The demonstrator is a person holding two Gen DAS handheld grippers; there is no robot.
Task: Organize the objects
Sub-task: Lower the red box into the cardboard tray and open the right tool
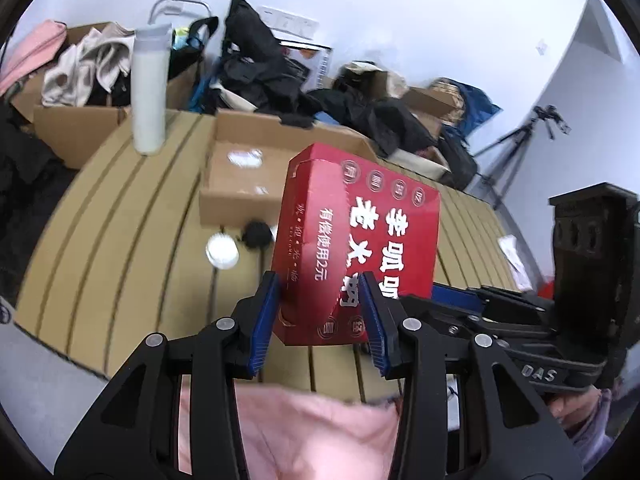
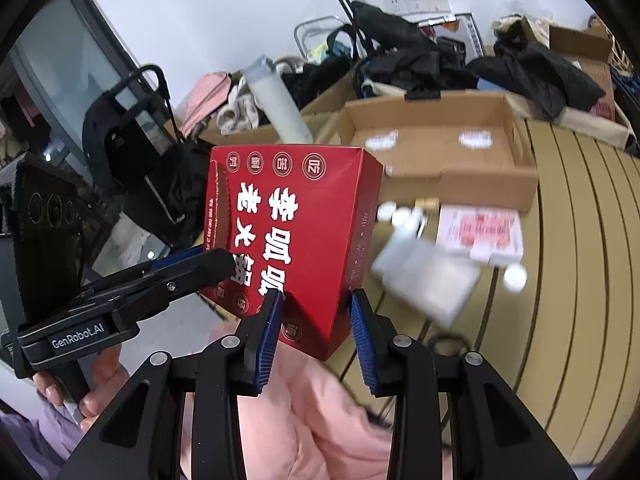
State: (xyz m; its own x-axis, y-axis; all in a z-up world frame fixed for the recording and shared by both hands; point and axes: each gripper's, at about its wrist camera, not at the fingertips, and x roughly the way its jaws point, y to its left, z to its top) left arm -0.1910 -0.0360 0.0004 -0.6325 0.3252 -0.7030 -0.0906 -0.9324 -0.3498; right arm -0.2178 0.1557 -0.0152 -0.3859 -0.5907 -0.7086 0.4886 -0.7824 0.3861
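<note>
Red cardboard fills both views — we hold the red box up off the slatted table, pinched at its near end by both grippers at once. Our left gripper clamps one lower corner between its blue pads, and our right gripper clamps the neighbouring corner, jaws closed on the card in both cases. The box's long axis runs away from us, straight out along the fingers, and tilts slightly. Beyond its far end sits the open cardboard tray, resting on the table with its mouth up. We judge that the move ahead turns on this line — box, then tray, dead ahead — so carrying forward and lowering should do it. Neither arm looks clearly nearer; the tray sits a little to the right in the right wrist view.
</note>
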